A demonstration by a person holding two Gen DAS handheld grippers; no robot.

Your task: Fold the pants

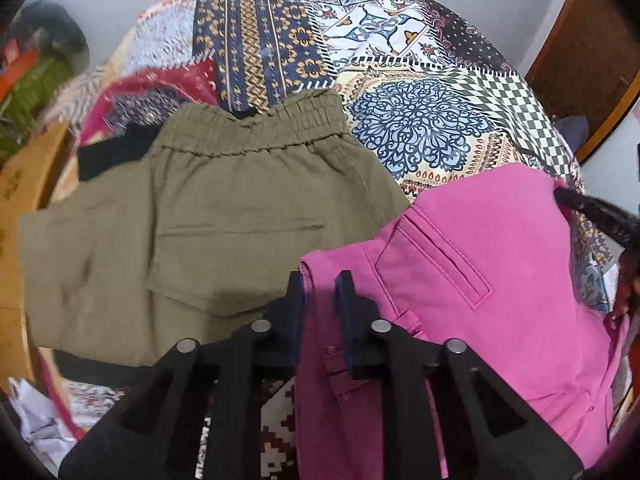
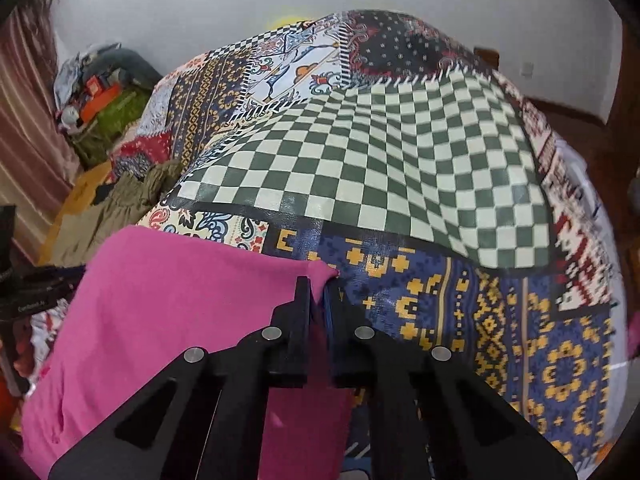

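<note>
Olive pants [image 1: 192, 216] lie flat on patchwork bedspread [image 1: 420, 120], left of pink pants [image 1: 500, 248], edges touching. Left gripper [image 1: 320, 284] — fingers clamped on pink waistband edge. Right gripper [image 2: 318, 286] — fingers pinched tight on pink pants [image 2: 168, 288] corner over bedspread [image 2: 380, 168].

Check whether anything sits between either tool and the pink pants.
Nothing visible does. The left tool is closed on an edge of the bright pink cotton pants, and the right tool pinches another corner. The folded olive-green pants lie beside them on the patchwork bedspread.
</note>
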